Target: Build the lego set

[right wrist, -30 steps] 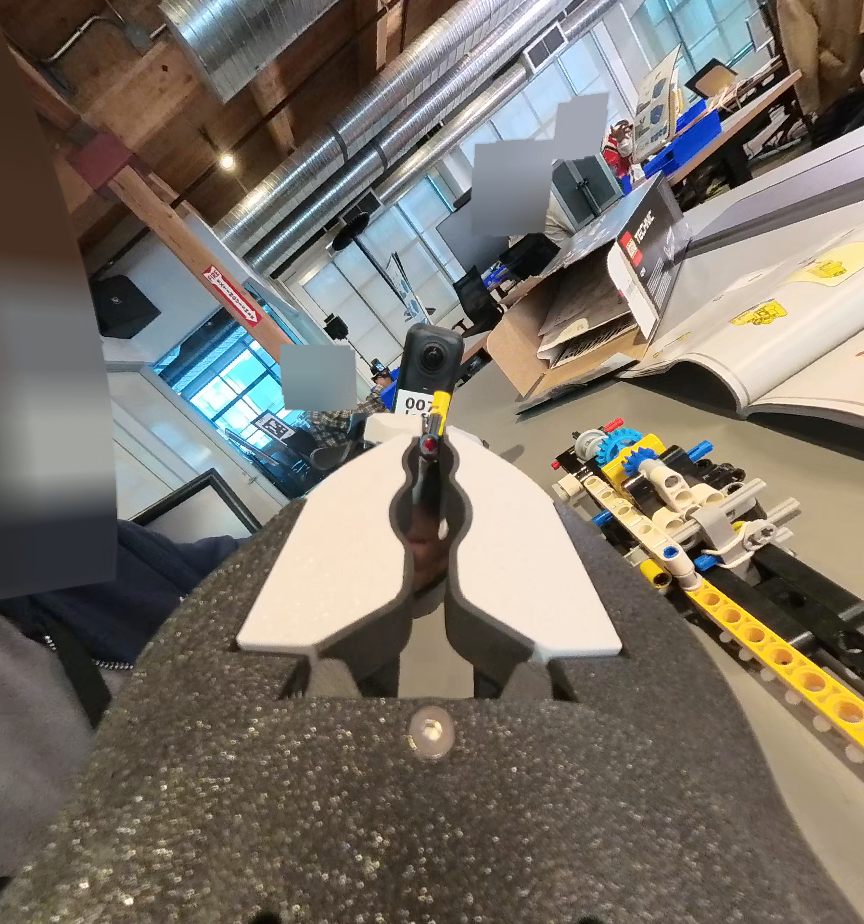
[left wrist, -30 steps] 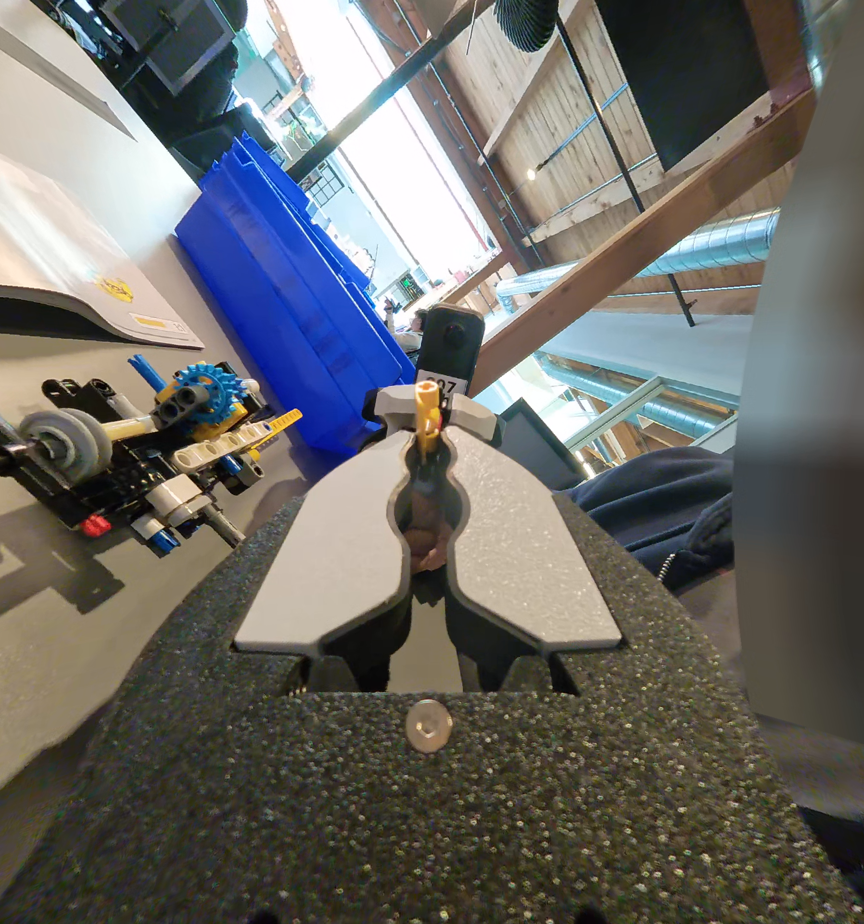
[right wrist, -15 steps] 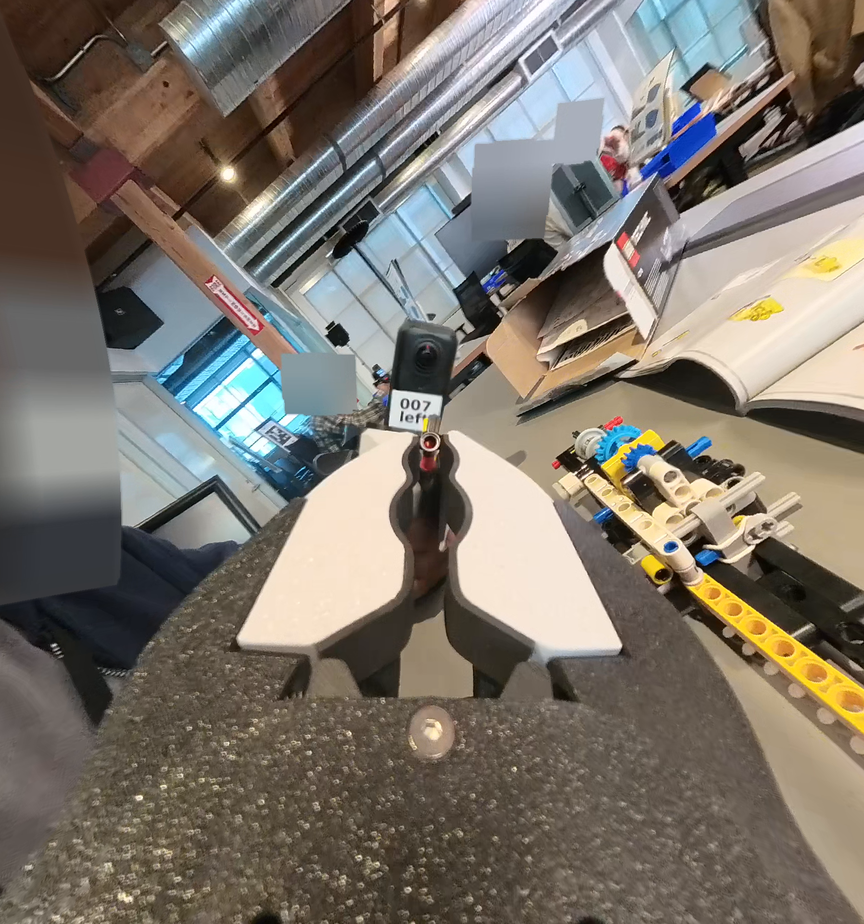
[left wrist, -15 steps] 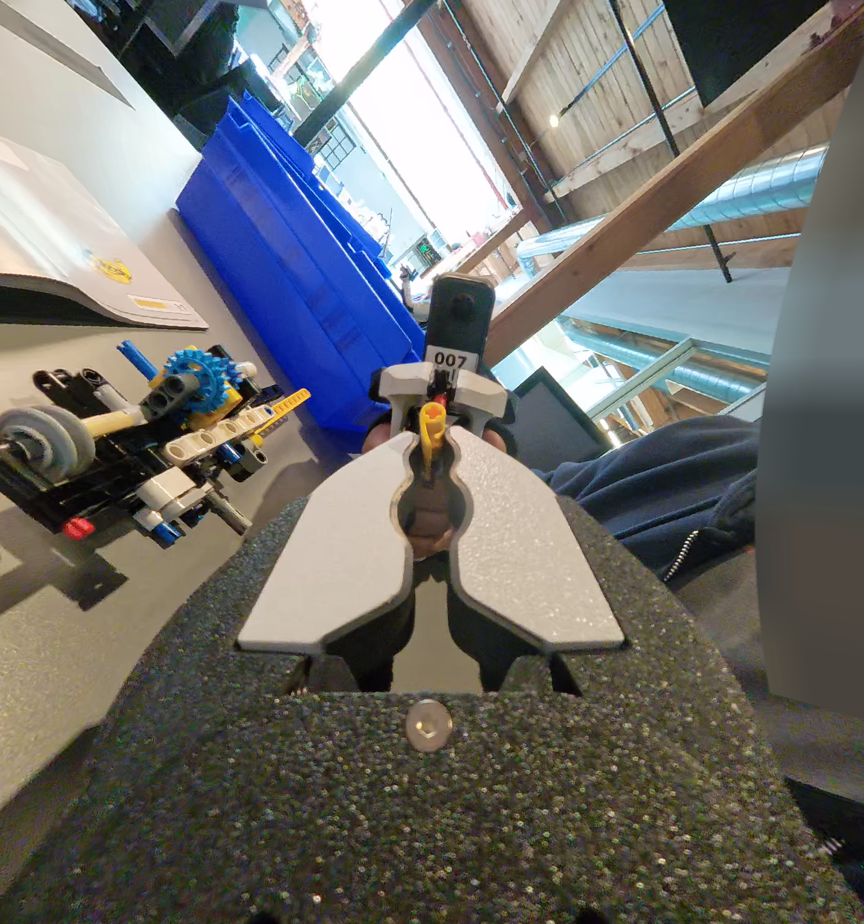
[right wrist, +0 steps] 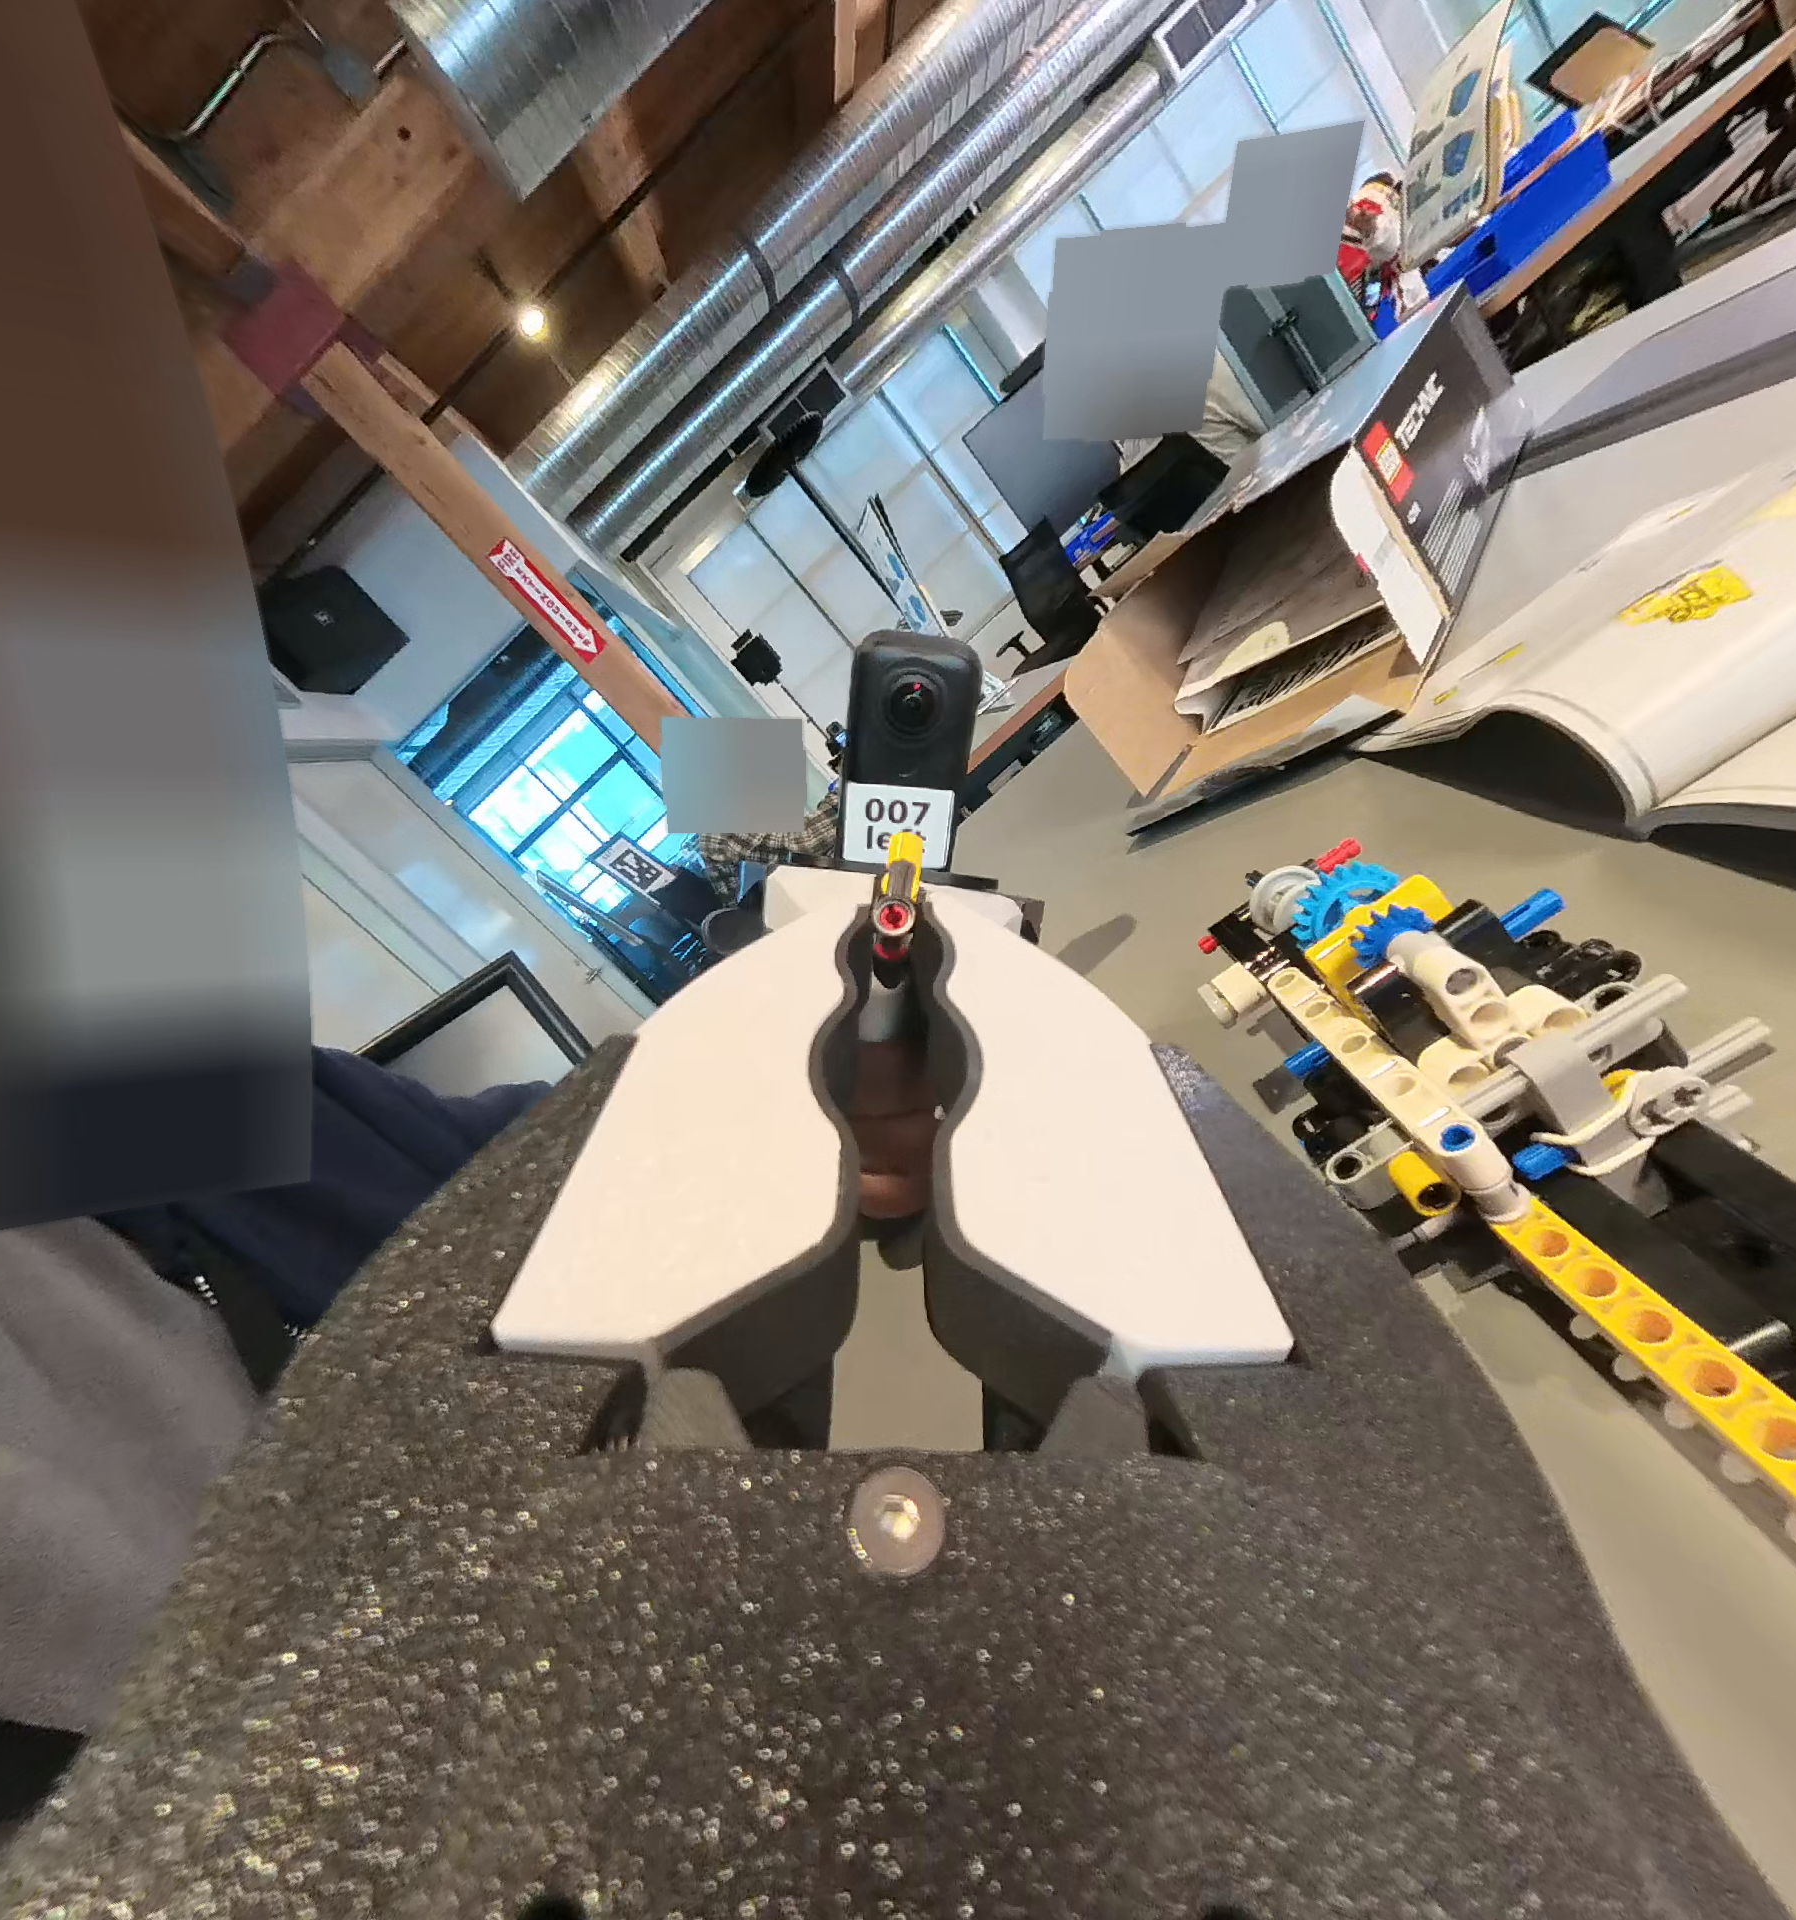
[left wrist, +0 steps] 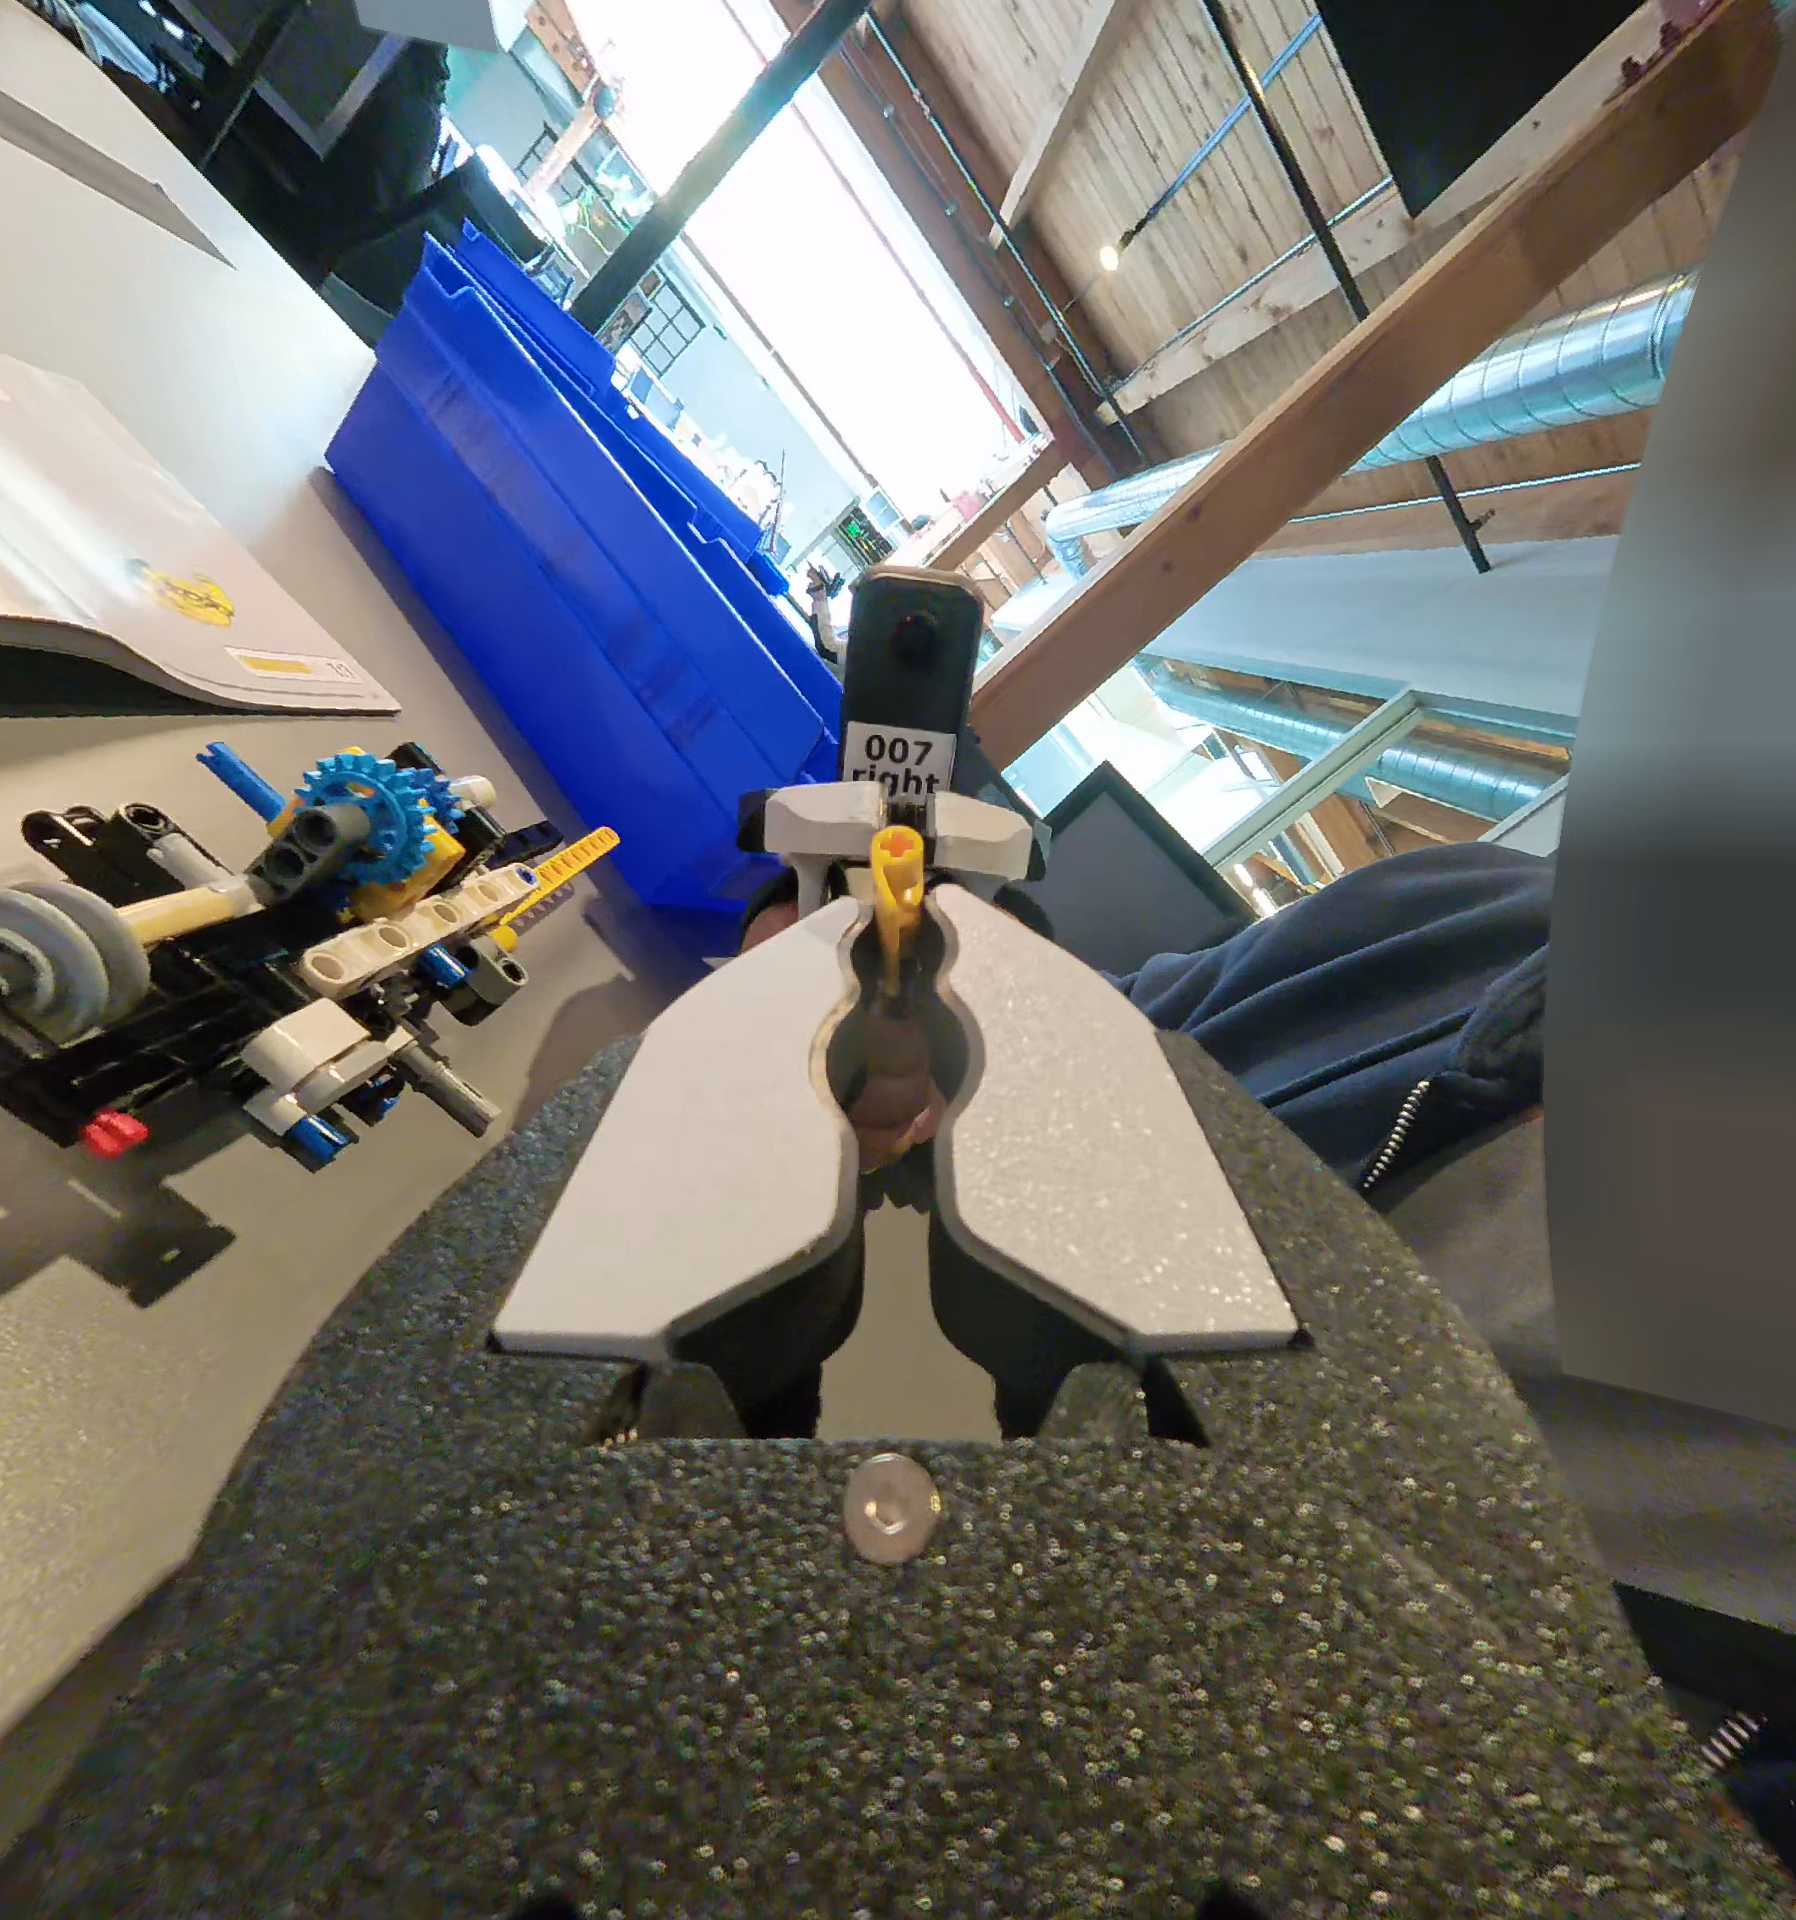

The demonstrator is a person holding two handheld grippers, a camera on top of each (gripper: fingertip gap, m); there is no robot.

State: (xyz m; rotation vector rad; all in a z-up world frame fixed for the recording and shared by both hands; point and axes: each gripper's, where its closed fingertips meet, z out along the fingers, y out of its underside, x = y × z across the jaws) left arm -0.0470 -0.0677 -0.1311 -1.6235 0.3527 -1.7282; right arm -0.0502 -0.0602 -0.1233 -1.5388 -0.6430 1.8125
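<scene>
While the two grippers face each other tip to tip above the bench, a small part is pinched in each. In the left wrist view the left gripper is seen with its jaws closed on a yellow pin, whose long axis runs forward along the fingers and slightly upward, its cross-holed end aimed at the right gripper just beyond. In the right wrist view the right gripper is seen with its jaws closed on a grey piece with a red tip, likewise laid along the fingers and pointed at the yellow pin, which is met nearly end-on. The two parts are nearly coaxial and very close; whether they touch cannot be told. A mating push along that shared axis is judged to be the step in hand, so any tilt between the axes would matter most.

Farther off, the model lies on the bench to the left of the left gripper, and to the right of the right gripper, its yellow beam running along its length. Beyond it a booklet lies open, then blue bins and a box.
</scene>
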